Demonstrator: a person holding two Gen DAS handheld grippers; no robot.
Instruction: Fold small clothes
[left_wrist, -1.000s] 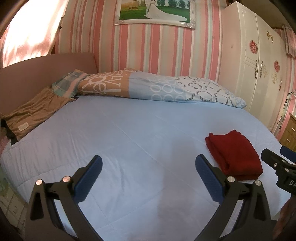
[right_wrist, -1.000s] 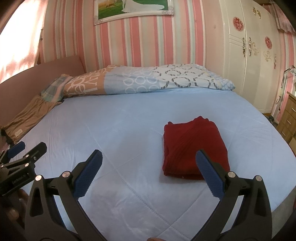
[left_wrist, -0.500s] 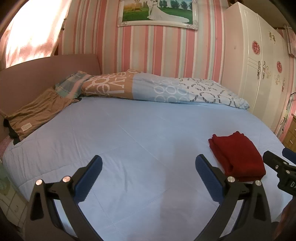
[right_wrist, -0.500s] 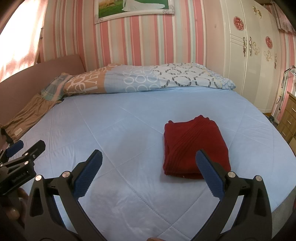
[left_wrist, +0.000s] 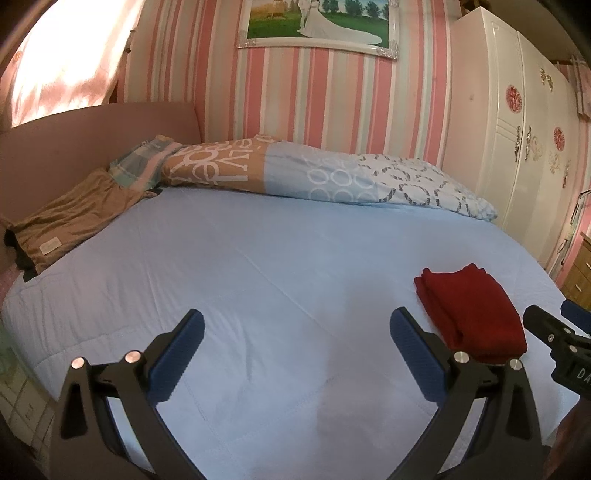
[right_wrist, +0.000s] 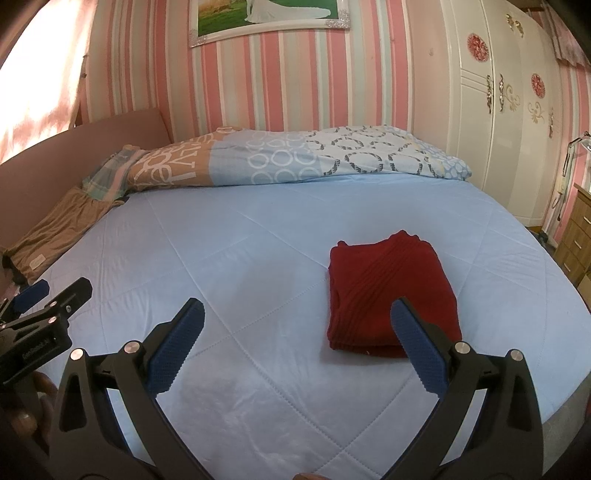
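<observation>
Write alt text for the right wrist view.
A folded red garment lies on a light blue bed, just beyond the open right tongs. The left tongs show at the left edge, with a patterned duvet behind.

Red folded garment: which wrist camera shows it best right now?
Right wrist view: the red folded garment lies near centre, whole top face and fold edges visible, only its near corner behind a finger. Left wrist view shows it off to the right, foreshortened, partly hidden.

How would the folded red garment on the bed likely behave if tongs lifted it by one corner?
The red garment would probably flop and unfold, since it is soft knit stacked in loose layers. It looks light for its size, barely denting the bed. Its ribbed surface suggests that it would grip rather than slip.
</observation>
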